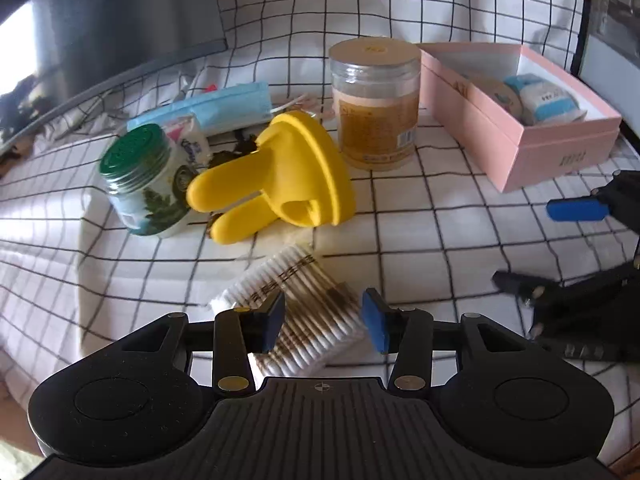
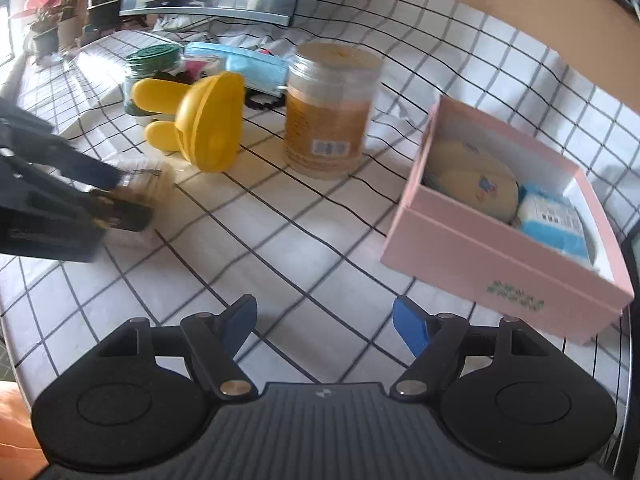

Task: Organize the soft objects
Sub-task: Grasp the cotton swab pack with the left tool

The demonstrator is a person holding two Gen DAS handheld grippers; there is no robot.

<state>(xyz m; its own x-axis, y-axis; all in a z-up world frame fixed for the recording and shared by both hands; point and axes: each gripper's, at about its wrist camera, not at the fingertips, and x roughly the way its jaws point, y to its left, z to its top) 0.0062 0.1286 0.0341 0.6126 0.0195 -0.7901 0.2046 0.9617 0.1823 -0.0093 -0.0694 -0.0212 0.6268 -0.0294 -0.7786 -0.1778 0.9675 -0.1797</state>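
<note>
Your left hand-held gripper (image 1: 323, 322) stood half open, straddling the cotton swab pack (image 1: 298, 312) without pinching it, set for a grasp. Right hand-held gripper (image 2: 325, 326) gaped empty; pink box (image 2: 496, 256) sat ahead-right.

Left of the jar (image 1: 376, 104) lies the rabbit-eared toy (image 1: 280, 172); right, the box (image 1: 560, 152); before it, the cotton swabs (image 1: 304, 312).

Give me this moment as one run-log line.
left gripper: open, straddling cotton swab pack | right gripper: open, empty | pink box: open, partly filled
</note>
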